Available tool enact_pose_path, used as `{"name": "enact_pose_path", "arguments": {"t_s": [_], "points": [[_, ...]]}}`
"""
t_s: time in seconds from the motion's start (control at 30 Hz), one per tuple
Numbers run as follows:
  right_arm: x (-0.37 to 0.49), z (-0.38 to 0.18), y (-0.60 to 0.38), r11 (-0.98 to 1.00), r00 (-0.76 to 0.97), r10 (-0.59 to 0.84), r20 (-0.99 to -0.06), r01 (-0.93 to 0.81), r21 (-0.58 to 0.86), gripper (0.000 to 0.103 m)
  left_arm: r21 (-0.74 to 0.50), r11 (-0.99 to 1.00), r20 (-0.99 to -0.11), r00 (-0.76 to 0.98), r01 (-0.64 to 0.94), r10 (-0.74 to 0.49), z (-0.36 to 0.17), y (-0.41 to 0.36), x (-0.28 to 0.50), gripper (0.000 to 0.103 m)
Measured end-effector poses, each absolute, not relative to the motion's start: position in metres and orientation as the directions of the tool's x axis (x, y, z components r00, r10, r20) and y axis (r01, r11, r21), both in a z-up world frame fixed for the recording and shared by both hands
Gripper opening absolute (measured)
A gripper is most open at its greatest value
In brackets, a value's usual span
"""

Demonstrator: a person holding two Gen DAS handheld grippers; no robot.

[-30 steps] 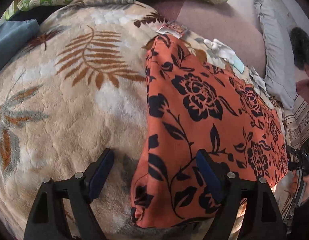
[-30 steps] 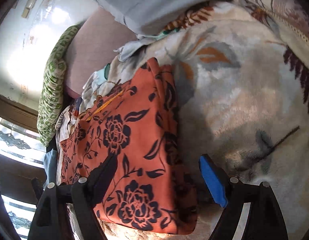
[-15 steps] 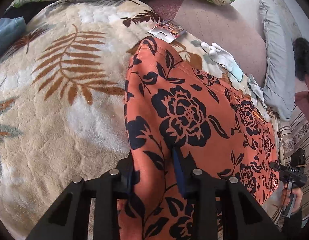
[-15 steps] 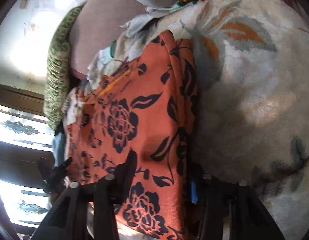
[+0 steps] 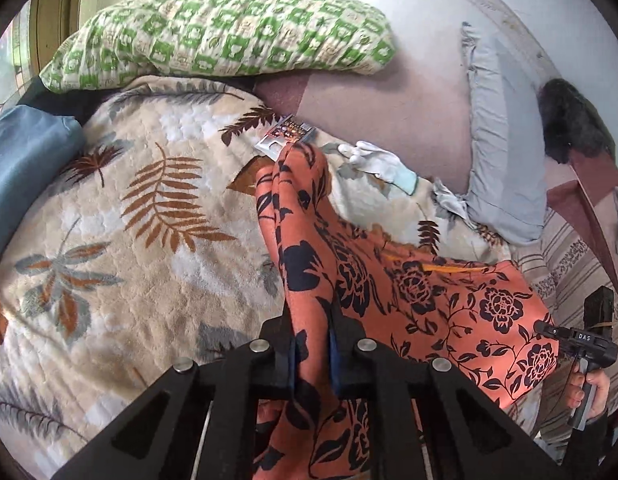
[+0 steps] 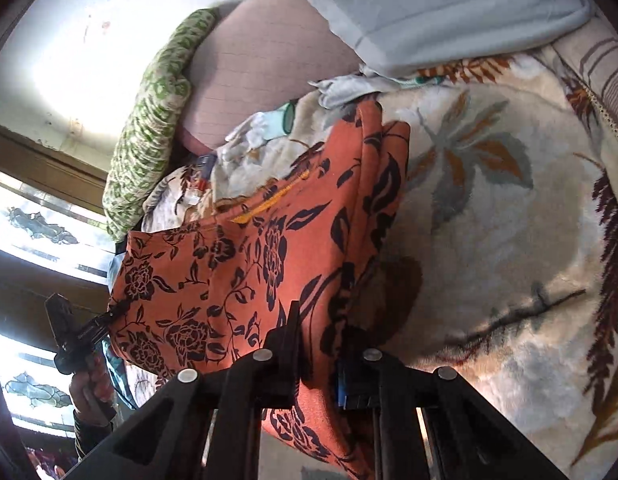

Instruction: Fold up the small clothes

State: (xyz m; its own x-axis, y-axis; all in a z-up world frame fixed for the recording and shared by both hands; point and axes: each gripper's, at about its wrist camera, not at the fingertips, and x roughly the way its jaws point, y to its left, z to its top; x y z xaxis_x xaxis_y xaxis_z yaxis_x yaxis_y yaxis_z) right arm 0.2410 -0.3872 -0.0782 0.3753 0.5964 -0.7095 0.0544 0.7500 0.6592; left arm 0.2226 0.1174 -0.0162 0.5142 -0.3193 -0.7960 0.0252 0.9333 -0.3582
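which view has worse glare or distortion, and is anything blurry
Right wrist view: the wall and window at left blow out to white, and the blanket at right is a little soft. Left wrist view: even light, sharp print on the orange floral garment; the fisheye curves the green pillow and darkens the corners in both views.

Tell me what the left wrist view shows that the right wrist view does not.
Only the left wrist view shows the blue cloth at the bed's edge and a dark furry thing.

Only the right wrist view shows the window.

Both show the orange flowered garment pinched in the left gripper and the right gripper, the leaf-patterned blanket, the green pillow and the white glove.
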Motion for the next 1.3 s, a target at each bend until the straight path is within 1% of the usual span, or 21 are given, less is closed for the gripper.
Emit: {"name": "enact_pose_path", "arguments": {"t_s": [0.13, 0.23, 0.3, 0.33, 0.4, 0.47, 0.5, 0.57, 0.63, 0.7, 0.77, 0.83, 0.9, 0.93, 1.0, 1.03, 1.1, 1.13, 1.2, 1.23, 1.3], "points": [[0.182, -0.057, -0.399, 0.743, 0.379, 0.608, -0.698, 0.037, 0.668, 0.013, -0.364, 0.931, -0.801, 0.503, 0.022, -0.325, -0.024, 0.126, 0.16, 0.013], [0.125, -0.083, -0.405, 0.742, 0.323, 0.615, -0.719, 0.073, 0.667, 0.017, -0.349, 0.937, -0.866, 0.393, -0.034, -0.308, -0.083, 0.129, 0.125, 0.017], [0.097, -0.123, -0.404, 0.758, 0.269, 0.594, -0.758, 0.128, 0.639, 0.019, -0.25, 0.963, -0.933, 0.292, -0.1, -0.212, -0.131, 0.129, 0.113, 0.027], [0.087, -0.148, -0.403, 0.762, 0.234, 0.583, -0.778, 0.173, 0.623, 0.024, -0.236, 0.966, -0.945, 0.258, -0.11, -0.201, -0.148, 0.131, 0.112, 0.039], [0.077, -0.181, -0.404, 0.793, 0.196, 0.518, -0.832, 0.253, 0.554, 0.035, -0.259, 0.958, -0.924, 0.319, -0.123, -0.209, -0.141, 0.137, 0.107, 0.04], [0.072, -0.168, -0.414, 0.761, 0.278, 0.516, -0.81, 0.285, 0.583, 0.046, -0.222, 0.968, -0.905, 0.394, -0.116, -0.16, -0.109, 0.137, 0.105, 0.044], [0.072, -0.153, -0.417, 0.764, 0.321, 0.494, -0.808, 0.284, 0.58, 0.058, -0.216, 0.972, -0.878, 0.453, -0.089, -0.153, -0.09, 0.135, 0.103, 0.049], [0.073, -0.112, -0.419, 0.779, 0.434, 0.461, -0.774, 0.22, 0.587, 0.061, -0.201, 0.979, -0.812, 0.566, -0.043, -0.142, -0.056, 0.126, 0.096, 0.075], [0.075, -0.082, -0.413, 0.775, 0.508, 0.471, -0.721, 0.152, 0.613, 0.072, -0.208, 0.978, -0.747, 0.642, 0.024, -0.175, -0.039, 0.11, 0.086, 0.082], [0.08, -0.07, -0.395, 0.723, 0.52, 0.564, -0.642, 0.065, 0.688, 0.077, -0.209, 0.974, -0.741, 0.636, 0.085, -0.214, -0.044, 0.094, 0.084, 0.082], [0.088, -0.078, -0.367, 0.655, 0.463, 0.67, -0.58, 0.0, 0.756, 0.077, -0.192, 0.975, -0.777, 0.59, 0.112, -0.221, -0.07, 0.074, 0.086, 0.082], [0.1, -0.101, -0.345, 0.614, 0.401, 0.728, -0.556, -0.021, 0.789, 0.077, -0.126, 0.988, -0.828, 0.539, 0.087, -0.153, -0.105, 0.062, 0.088, 0.082], [0.109, -0.135, -0.342, 0.735, 0.391, 0.608, -0.691, 0.051, 0.676, 0.077, -0.035, 0.999, -0.913, 0.406, 0.023, -0.042, -0.15, 0.061, 0.097, 0.082], [0.11, -0.16, -0.352, 0.773, 0.367, 0.529, -0.765, 0.164, 0.613, 0.071, -0.051, 0.999, -0.887, 0.46, 0.009, -0.049, -0.146, 0.063, 0.093, 0.082], [0.102, -0.174, -0.377, 0.633, 0.434, 0.585, -0.685, 0.285, 0.72, 0.07, -0.069, 0.998, -0.877, 0.477, -0.001, -0.06, -0.13, 0.063, 0.088, 0.082], [0.099, -0.165, -0.381, 0.62, 0.438, 0.586, -0.681, 0.298, 0.726, 0.072, -0.093, 0.996, -0.865, 0.495, 0.005, -0.083, -0.122, 0.064, 0.087, 0.082], [0.092, -0.133, -0.376, 0.694, 0.466, 0.55, -0.693, 0.207, 0.69, 0.074, -0.108, 0.994, -0.818, 0.566, 0.016, -0.098, -0.106, 0.064, 0.082, 0.082], [0.088, -0.118, -0.372, 0.722, 0.491, 0.546, -0.679, 0.136, 0.679, 0.079, -0.096, 0.995, -0.813, 0.576, 0.013, -0.086, -0.106, 0.065, 0.081, 0.084], [0.082, -0.109, -0.367, 0.743, 0.515, 0.54, -0.666, 0.08, 0.664, 0.087, -0.066, 0.998, -0.87, 0.492, -0.02, -0.047, -0.128, 0.067, 0.089, 0.086], [0.083, -0.119, -0.365, 0.75, 0.503, 0.535, -0.679, 0.088, 0.655, 0.094, -0.051, 0.998, -0.905, 0.424, -0.033, -0.032, -0.144, 0.068, 0.095, 0.086], [0.094, -0.165, -0.363, 0.797, 0.354, 0.499, -0.791, 0.172, 0.58, 0.091, -0.015, 1.0, -0.882, 0.472, -0.012, -0.007, -0.135, 0.064, 0.089, 0.086]]}}
